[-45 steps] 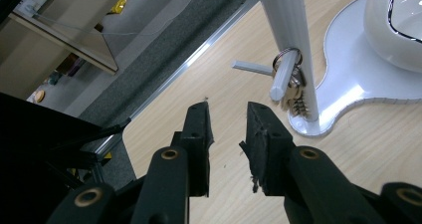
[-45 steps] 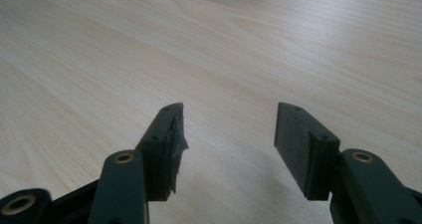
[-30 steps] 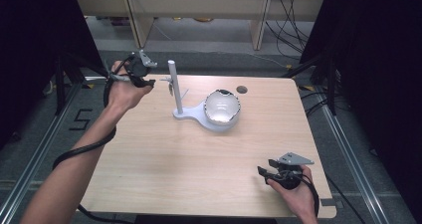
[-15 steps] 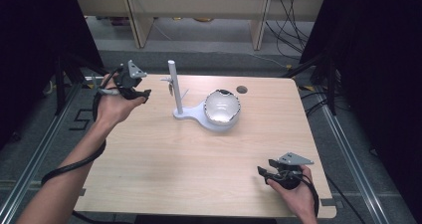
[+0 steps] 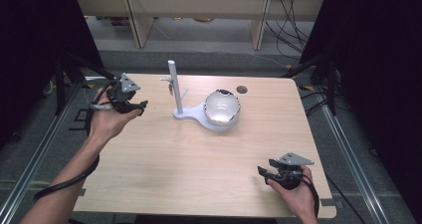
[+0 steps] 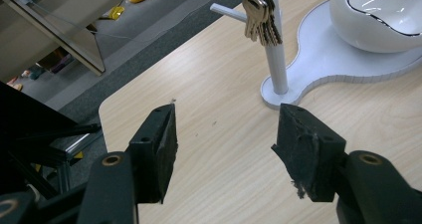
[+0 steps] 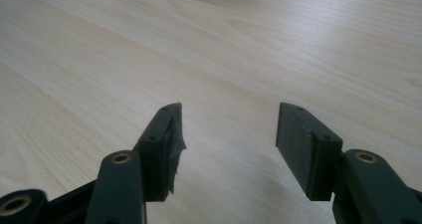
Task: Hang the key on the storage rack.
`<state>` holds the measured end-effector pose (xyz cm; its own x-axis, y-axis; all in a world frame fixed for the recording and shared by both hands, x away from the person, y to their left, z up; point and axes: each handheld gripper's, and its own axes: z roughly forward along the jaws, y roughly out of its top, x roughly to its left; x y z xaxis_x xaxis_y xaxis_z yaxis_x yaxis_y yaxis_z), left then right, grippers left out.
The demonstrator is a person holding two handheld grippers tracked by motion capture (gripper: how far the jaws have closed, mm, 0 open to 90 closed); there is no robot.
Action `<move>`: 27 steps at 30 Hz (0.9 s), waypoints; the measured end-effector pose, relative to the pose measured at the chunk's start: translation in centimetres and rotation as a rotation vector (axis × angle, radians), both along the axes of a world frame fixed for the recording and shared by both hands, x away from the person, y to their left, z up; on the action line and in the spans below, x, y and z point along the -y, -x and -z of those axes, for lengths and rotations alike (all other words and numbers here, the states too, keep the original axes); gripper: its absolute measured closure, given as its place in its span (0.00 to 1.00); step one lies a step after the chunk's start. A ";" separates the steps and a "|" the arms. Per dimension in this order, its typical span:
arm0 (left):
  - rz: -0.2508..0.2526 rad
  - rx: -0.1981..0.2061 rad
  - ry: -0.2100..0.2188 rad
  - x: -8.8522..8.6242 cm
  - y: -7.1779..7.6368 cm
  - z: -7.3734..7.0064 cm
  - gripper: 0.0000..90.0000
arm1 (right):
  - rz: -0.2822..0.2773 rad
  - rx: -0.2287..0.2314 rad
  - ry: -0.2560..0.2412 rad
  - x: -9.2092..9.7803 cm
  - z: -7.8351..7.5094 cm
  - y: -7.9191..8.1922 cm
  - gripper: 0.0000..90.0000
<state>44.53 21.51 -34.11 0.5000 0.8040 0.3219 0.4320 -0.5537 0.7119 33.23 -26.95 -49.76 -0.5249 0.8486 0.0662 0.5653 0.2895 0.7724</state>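
So the left gripper point(image 5: 130, 106) has pulled back from the key stand point(image 5: 175, 90) over the last second, drifting left and a bit nearer, now sitting over the table's left edge point(image 5: 102, 129). Its jaws are spread with nothing between them, and the keys point(image 6: 259, 16) hang on the peg point(image 6: 226, 12)
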 end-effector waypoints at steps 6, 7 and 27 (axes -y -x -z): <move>0.000 -0.004 0.005 -0.3 0.8 0.7 0.44 | -0.004 -0.006 -0.011 -0.1 0.0 0.0 0.50; 0.002 0.002 0.014 -0.5 1.2 1.0 0.44 | -0.002 -0.007 -0.011 -0.1 0.0 0.0 0.50; -0.029 -0.010 0.076 -2.6 5.7 5.2 0.42 | 0.001 0.002 -0.018 -0.3 0.1 0.0 0.50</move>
